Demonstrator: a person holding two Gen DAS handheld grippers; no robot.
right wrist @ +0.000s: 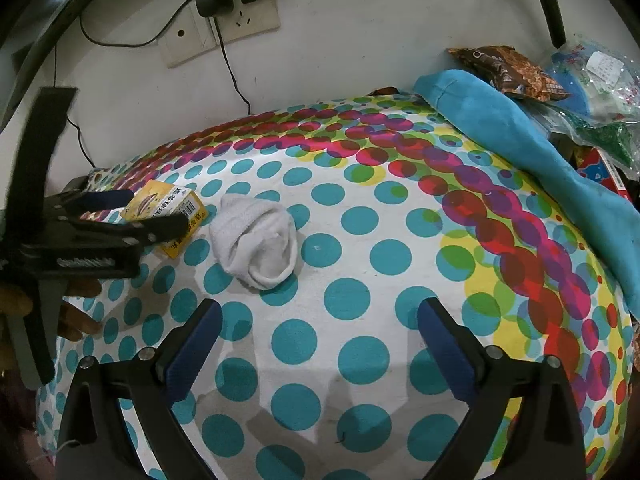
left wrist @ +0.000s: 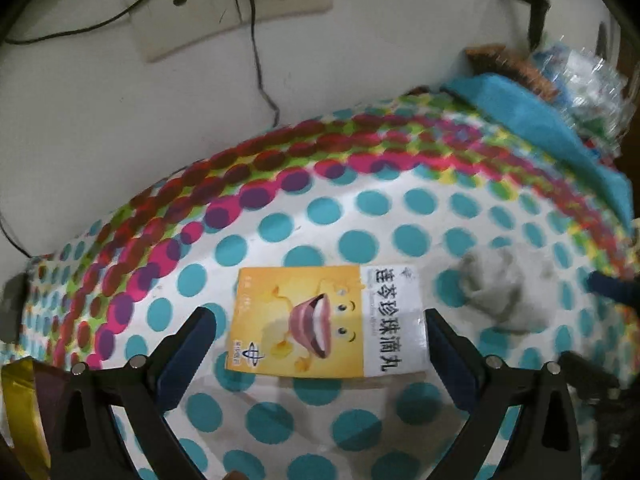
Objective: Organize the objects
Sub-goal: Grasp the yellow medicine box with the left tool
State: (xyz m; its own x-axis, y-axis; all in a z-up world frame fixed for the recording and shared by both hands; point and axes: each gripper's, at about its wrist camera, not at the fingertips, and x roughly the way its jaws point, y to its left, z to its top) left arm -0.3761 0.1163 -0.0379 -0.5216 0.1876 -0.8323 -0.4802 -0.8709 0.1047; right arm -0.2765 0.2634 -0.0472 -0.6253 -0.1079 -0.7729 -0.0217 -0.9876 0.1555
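Note:
A yellow and white medicine box (left wrist: 326, 322) lies flat on the dotted tablecloth (left wrist: 360, 208), between the fingertips of my left gripper (left wrist: 318, 330), which is open around it without closing. The same box (right wrist: 170, 214) shows at the left of the right wrist view, with the left gripper (right wrist: 134, 212) straddling it. A rolled white sock (right wrist: 256, 240) lies just right of the box; it appears blurred in the left wrist view (left wrist: 504, 292). My right gripper (right wrist: 320, 320) is open and empty over the cloth, nearer than the sock.
A blue cloth (right wrist: 540, 160) lies along the right side, with a brown snack packet (right wrist: 508, 72) and plastic bags (right wrist: 592, 88) behind it. A wall socket with charger and cables (right wrist: 224, 12) is on the wall behind the table. A gold packet (left wrist: 24, 408) sits at the left edge.

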